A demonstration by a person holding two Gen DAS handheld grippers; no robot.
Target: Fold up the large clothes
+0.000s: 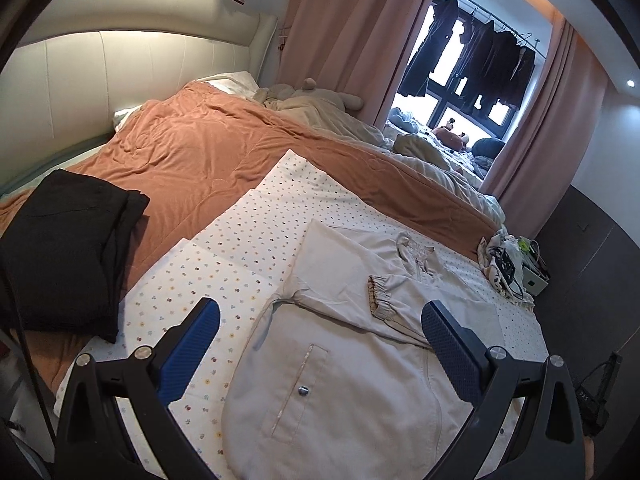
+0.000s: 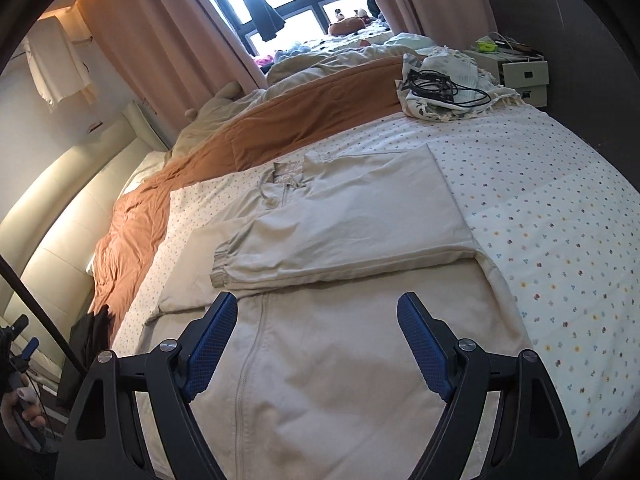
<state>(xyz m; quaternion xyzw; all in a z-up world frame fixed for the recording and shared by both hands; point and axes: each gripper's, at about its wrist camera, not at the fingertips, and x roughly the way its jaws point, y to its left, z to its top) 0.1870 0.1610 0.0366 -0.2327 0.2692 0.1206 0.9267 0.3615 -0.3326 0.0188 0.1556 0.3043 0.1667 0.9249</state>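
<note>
A beige zip jacket (image 1: 344, 360) (image 2: 340, 240) lies flat on the dotted sheet (image 1: 224, 256) (image 2: 540, 220) on the bed, with both sleeves folded across its chest. One elastic cuff (image 1: 378, 298) (image 2: 222, 266) shows on top. My left gripper (image 1: 320, 320) hovers open above the jacket's lower part, with a pocket and snap button (image 1: 303, 390) just below it. My right gripper (image 2: 316, 312) hangs open over the jacket's front, beside the zip (image 2: 248, 360), with nothing between its blue pads (image 2: 420, 344).
Folded black clothes (image 1: 64, 248) lie on the orange blanket (image 1: 208, 148) at the left. A patterned cloth with black cables (image 2: 440, 88) sits at the bed's far corner, by a white bedside box (image 2: 524, 76). Pink curtains (image 1: 332, 32) and a window stand behind. A hand (image 2: 20, 412) shows low left.
</note>
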